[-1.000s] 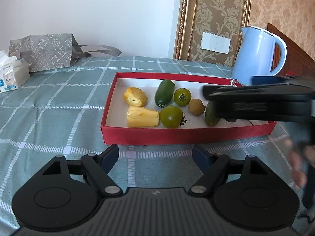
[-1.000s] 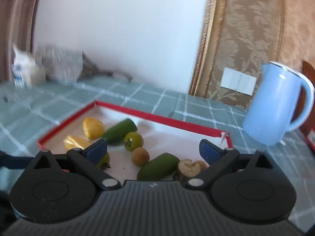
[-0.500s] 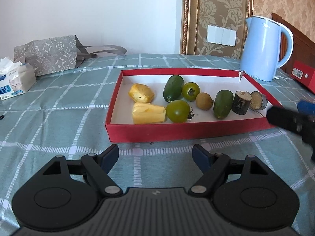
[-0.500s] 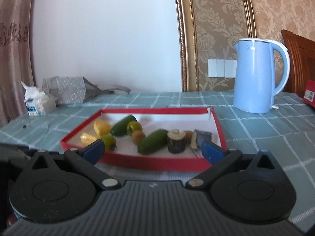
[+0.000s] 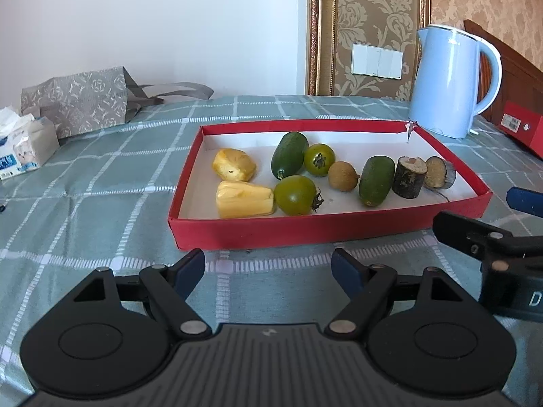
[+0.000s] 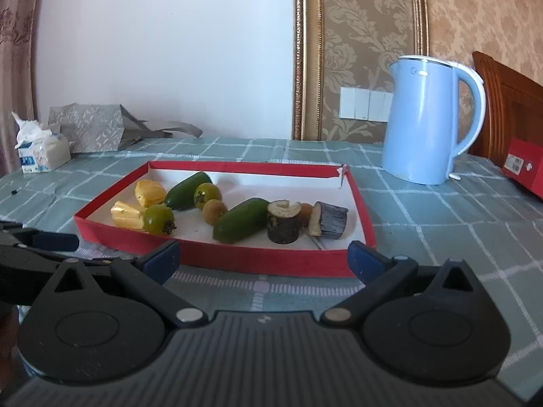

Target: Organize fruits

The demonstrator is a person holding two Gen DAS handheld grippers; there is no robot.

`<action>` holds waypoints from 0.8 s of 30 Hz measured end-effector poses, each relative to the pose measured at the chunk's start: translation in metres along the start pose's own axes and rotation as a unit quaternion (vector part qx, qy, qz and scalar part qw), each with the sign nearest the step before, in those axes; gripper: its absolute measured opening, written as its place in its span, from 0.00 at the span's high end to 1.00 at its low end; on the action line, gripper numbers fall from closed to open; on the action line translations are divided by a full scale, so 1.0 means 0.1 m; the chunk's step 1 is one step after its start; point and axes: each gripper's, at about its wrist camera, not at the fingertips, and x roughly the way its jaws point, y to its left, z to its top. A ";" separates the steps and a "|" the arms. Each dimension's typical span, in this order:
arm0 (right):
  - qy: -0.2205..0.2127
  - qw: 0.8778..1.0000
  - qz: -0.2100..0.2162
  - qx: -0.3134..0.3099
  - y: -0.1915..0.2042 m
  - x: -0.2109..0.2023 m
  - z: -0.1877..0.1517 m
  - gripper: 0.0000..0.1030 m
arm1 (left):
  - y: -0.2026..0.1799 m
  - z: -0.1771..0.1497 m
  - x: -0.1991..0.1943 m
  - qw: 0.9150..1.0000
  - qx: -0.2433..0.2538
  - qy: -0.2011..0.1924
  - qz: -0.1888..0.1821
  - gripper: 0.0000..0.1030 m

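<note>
Wide open and empty, both: left gripper (image 5: 268, 266) and right gripper (image 6: 263, 257), parked on the near side of the shallow red cardboard tray (image 5: 325, 229), at six o'clock from it, not touching. Probably waiting there to pick what to grab. Inside the tray, sorted by kind from nine o'clock to three o'clock: two yellow fruit chunks (image 5: 243, 199), long dark green fruits (image 5: 289, 154), round green tomatoes (image 5: 294, 195), a small brown kiwi-like fruit (image 5: 342, 175), dark cut stubs (image 5: 409, 176). Tall light blue plastic kettle (image 5: 449, 84) at one o'clock, well apart.
</note>
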 end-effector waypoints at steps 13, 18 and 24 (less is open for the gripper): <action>0.000 1.000 -0.018 0.011 0.02 -0.03 -0.03 0.00 | -0.06 0.00 -0.01 1.000 0.003 -0.002 0.009 0.21; 0.001 0.999 -0.034 0.021 -0.02 -0.03 -0.04 0.00 | -0.09 0.00 -0.01 1.000 0.005 -0.001 0.012 0.21; 0.011 0.999 -0.041 0.021 -0.03 0.01 -0.06 0.00 | -0.14 0.00 -0.03 1.000 0.007 -0.014 0.023 0.21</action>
